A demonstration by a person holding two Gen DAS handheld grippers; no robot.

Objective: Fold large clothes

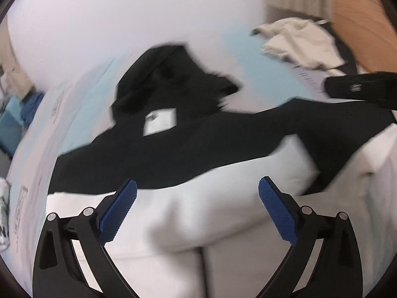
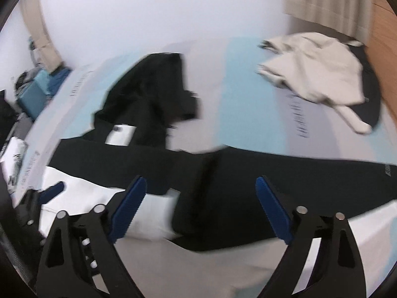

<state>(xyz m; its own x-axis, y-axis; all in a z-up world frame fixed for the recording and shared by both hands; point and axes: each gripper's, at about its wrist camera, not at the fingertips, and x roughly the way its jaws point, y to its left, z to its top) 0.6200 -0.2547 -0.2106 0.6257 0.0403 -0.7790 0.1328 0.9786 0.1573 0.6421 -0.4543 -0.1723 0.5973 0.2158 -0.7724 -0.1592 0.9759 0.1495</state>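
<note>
Both my claws wide open and empty, the black garment still unfolded ahead of them.

My left claw (image 1: pixel 197 188) has its blue pads spread far apart and grips nothing; just beyond its tips lies the near edge of the black garment (image 1: pixel 173 149), draped over a white cushion (image 1: pixel 223 198) below me. My right claw (image 2: pixel 201 186) is just as open and empty, its tips over the same garment's dark band, which spills toward me over the edge. I judge the folding barely begun: the garment sprawls unevenly, one part bunched farther ahead with a white label (image 1: pixel 160 123) showing. Far ahead to my right, a cream garment (image 2: pixel 315 69) sits crumpled, also unfolded. Between them the pale blue sheet (image 2: pixel 238 94) offers bare room for spreading and folding. The pictures are blurred.
</note>
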